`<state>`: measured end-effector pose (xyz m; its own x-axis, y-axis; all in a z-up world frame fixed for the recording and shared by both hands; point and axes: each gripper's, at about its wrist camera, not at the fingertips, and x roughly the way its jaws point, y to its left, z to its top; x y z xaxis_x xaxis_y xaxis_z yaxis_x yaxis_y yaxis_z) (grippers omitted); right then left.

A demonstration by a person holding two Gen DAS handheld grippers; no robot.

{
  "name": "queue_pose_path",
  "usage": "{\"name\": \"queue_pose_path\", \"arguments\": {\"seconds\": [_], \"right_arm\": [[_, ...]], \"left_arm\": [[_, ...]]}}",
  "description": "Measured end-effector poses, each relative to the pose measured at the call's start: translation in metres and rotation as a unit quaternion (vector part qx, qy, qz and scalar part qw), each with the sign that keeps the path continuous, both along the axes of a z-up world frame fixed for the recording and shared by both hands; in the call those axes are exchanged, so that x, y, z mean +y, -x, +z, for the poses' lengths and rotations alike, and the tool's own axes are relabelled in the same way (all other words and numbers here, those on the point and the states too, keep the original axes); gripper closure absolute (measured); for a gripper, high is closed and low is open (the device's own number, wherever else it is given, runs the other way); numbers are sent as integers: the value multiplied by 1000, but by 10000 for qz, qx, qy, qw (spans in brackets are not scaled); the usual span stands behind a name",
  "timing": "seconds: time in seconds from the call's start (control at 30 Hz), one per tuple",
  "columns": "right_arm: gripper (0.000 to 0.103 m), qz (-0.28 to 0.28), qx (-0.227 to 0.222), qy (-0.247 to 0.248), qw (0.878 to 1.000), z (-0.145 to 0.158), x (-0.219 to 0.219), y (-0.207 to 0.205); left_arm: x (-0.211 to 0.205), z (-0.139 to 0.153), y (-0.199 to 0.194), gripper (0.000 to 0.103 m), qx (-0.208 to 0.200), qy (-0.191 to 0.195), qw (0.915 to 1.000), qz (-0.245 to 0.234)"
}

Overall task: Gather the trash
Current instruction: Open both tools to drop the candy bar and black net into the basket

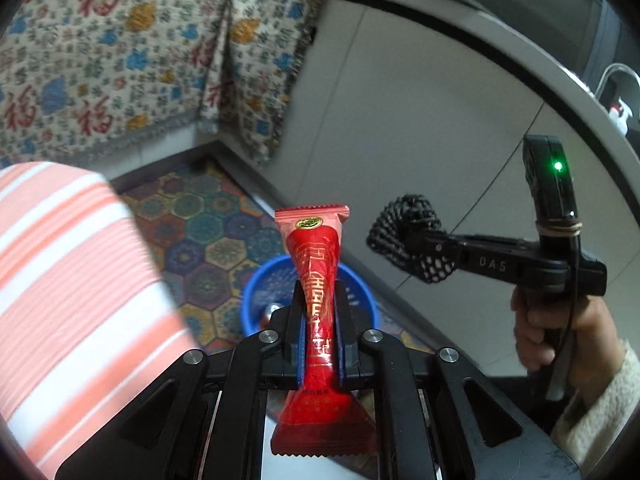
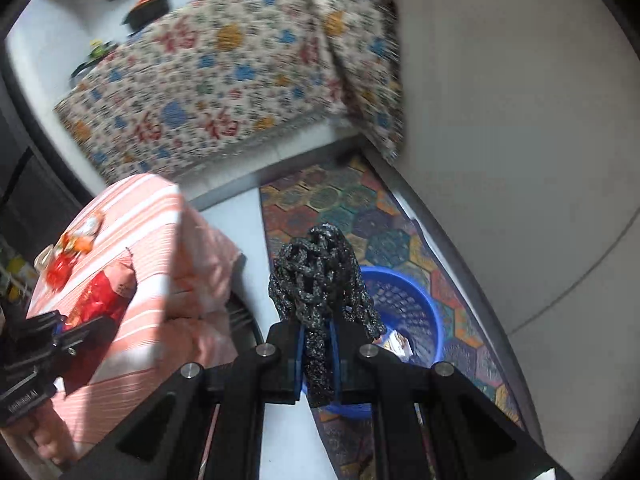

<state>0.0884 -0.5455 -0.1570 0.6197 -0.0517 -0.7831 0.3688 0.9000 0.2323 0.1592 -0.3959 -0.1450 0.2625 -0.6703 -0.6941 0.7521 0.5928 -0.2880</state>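
Left wrist view. The left hand-held gripper [image 1: 318, 316] is closed on a red candy wrapper [image 1: 318, 280], pinched about its middle; the wrapper stands upright, its crimped top above the fingertips and its flared lower end below the pads. Directly behind and below lies a blue basket [image 1: 256, 292] on a patterned rug [image 1: 208, 236]. To the right, a hand [image 1: 560, 332] in a pale fleecy sleeve holds the right hand-held gripper [image 1: 404, 240], which is closed on a black foam net [image 1: 400, 220], level with the wrapper and well apart from it. A striped cloth [image 1: 68, 280] fills the left side.

Right wrist view. The right hand-held gripper [image 2: 318, 332] is clamped on the black foam net [image 2: 320, 276], whose bunched upper part rises above the fingertips while a strip runs down between the pads. The blue basket [image 2: 416, 308] sits just right of and beneath the net, on the patterned rug [image 2: 360, 216], with a few scraps inside. At left, the worktop under the striped cloth [image 2: 168, 240] carries red wrappers [image 2: 100, 296].
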Motion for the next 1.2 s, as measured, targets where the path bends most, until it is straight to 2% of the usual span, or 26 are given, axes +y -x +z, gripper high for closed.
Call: {"name": "queue_pose_path", "arguments": {"seconds": [0.3,0.57,0.63,0.67,0.7,0.73,0.77,0.8,0.9,0.97,1.13,1.2], "right_arm": [[92,-361,283,-735,9962,-53,-61,-2],[89,-333,403,-1263,9906,-89,-87,-14],[87,-363,367,-1351,9895,-94,-92,-15],[82,-352,347,-1445,9883,-97,-96,-16],[75,-362,343,-1500,9874,-99,-99,-17],[69,-398,328,-1544,9867,-101,-102,-18],[58,-442,307,-1600,9857,-104,-105,-19],[54,-502,300,-1649,9846,-106,-109,-19],[54,-542,289,-1718,9832,-108,-114,-20],[54,-517,287,-1726,9832,-108,-114,-19],[54,-271,288,-1768,9835,-104,-106,-22],[54,-215,278,-1629,9860,-97,-99,-23]], "left_arm": [[-55,-34,-10,93,233,-61,9997,-45],[-86,-63,-15,91,240,-408,9989,-57],[-92,-70,-19,83,276,-450,9986,-35],[-95,-73,-21,73,303,-459,9985,-43],[-98,-76,-23,66,300,-480,9984,-40],[-101,-79,-25,52,264,-493,9984,-37],[-104,-80,-26,44,210,-489,9986,-37],[-106,-82,-26,42,182,-486,9986,-41],[-111,-83,-27,39,218,-462,9987,-55],[-110,-81,-27,32,205,-402,9990,7],[-90,-59,-22,26,-52,-344,9993,131],[-72,-43,-19,22,-181,-290,9991,242]]}}
